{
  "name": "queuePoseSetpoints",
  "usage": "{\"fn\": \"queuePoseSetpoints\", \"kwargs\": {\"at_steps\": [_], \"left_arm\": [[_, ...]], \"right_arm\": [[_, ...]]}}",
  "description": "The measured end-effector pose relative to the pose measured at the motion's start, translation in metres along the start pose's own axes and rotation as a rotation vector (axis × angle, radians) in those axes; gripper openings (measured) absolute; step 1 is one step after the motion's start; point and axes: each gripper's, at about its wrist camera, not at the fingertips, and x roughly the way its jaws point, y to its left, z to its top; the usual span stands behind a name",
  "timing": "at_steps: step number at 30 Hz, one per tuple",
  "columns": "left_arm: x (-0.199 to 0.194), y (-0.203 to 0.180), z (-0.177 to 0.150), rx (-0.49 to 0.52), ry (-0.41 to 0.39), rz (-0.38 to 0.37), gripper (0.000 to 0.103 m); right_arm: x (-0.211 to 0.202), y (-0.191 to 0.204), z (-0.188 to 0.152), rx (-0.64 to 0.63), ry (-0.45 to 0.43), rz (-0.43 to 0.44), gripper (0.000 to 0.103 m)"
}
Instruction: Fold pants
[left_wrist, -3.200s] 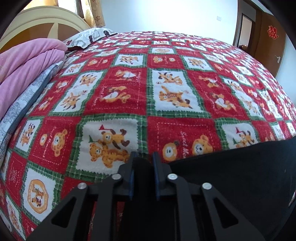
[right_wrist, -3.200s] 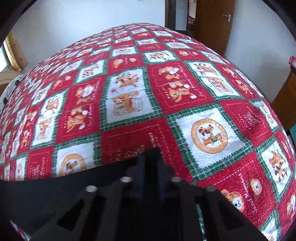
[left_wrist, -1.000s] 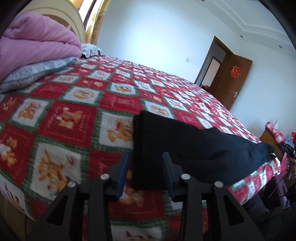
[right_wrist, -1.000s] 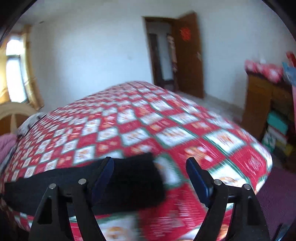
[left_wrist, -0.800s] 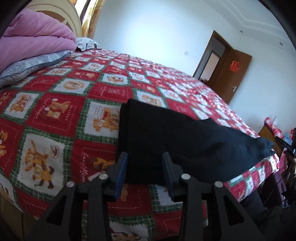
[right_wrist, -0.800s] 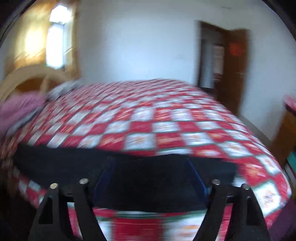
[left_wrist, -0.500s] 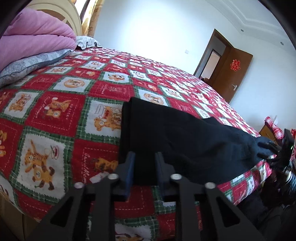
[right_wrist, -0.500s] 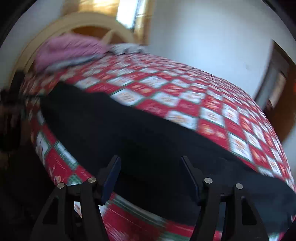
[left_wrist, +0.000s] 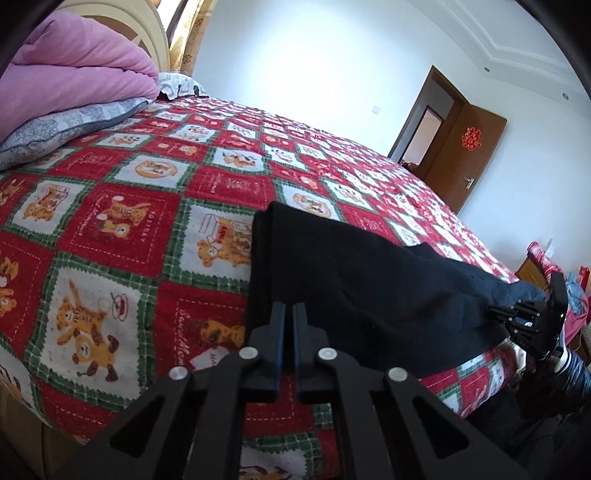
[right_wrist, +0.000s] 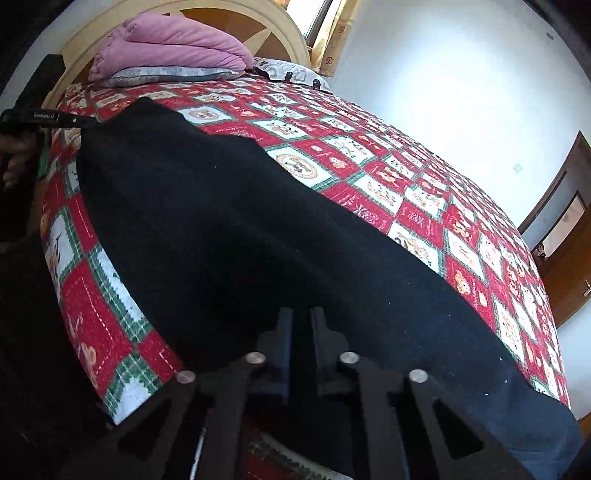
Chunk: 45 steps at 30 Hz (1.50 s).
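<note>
Black pants (left_wrist: 351, 273) lie lengthwise along the near edge of the bed, folded into a long strip. My left gripper (left_wrist: 289, 310) is shut on the near edge at one end of them. In the right wrist view the pants (right_wrist: 221, 206) fill the middle, and my right gripper (right_wrist: 301, 314) is shut on their near edge at the other end. Each gripper shows in the other's view: the right gripper (left_wrist: 495, 314) at the far end of the strip, the left gripper (right_wrist: 88, 120) at the upper left with a hand (right_wrist: 14, 155) behind it.
A red, green and white teddy-bear quilt (left_wrist: 110, 221) covers the bed. A folded pink blanket (left_wrist: 74, 62) on a grey pillow (left_wrist: 66, 125) lies by the headboard (right_wrist: 258, 29). A brown door (left_wrist: 469, 147) stands open beyond the bed, and cluttered furniture (left_wrist: 546, 258) stands at its foot.
Both grippers closed on the pants' near edge. The right gripper swung round from facing the door to facing the headboard and came down onto the pants. The left stayed in place.
</note>
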Motion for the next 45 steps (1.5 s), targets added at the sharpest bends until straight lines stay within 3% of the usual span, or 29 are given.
{"fn": "queuePoseSetpoints", "kwargs": {"at_steps": [1, 10, 15, 17, 19, 21, 27, 29, 37, 41, 45], "left_arm": [[-0.001, 0.001, 0.001, -0.005, -0.001, -0.002, 0.003], [-0.008, 0.004, 0.009, -0.013, -0.029, -0.012, 0.003], [0.000, 0.007, 0.003, -0.022, -0.012, -0.012, 0.003], [0.000, 0.008, 0.003, -0.027, -0.014, -0.008, 0.003], [-0.002, 0.010, 0.004, -0.039, -0.019, -0.006, 0.003], [-0.002, 0.010, 0.005, -0.038, -0.022, -0.009, 0.003], [-0.002, 0.012, 0.003, -0.045, -0.022, -0.013, 0.003], [-0.003, 0.012, 0.004, -0.045, -0.026, -0.014, 0.003], [-0.011, 0.021, 0.007, -0.054, -0.045, 0.002, 0.000], [-0.005, 0.034, 0.000, -0.105, 0.005, -0.034, 0.000], [0.000, 0.032, -0.006, -0.091, 0.016, -0.030, 0.000]], "right_arm": [[-0.001, 0.000, 0.002, 0.008, -0.002, 0.008, 0.000], [-0.032, 0.008, 0.013, 0.013, -0.047, 0.054, 0.000], [-0.019, 0.016, 0.007, -0.042, 0.004, 0.032, 0.002], [-0.010, 0.018, 0.004, -0.065, 0.024, 0.008, 0.025], [-0.005, 0.019, 0.003, -0.066, 0.030, 0.040, 0.036], [-0.002, 0.020, 0.004, -0.054, 0.031, 0.065, 0.039], [0.013, 0.027, 0.014, -0.070, 0.011, 0.056, 0.037], [0.014, 0.026, 0.017, -0.053, 0.010, 0.073, 0.004], [-0.033, 0.026, 0.028, -0.033, -0.049, 0.071, 0.003], [-0.021, 0.038, 0.015, -0.069, -0.006, 0.076, 0.003], [-0.007, 0.041, 0.003, -0.052, 0.033, 0.098, 0.003]]}}
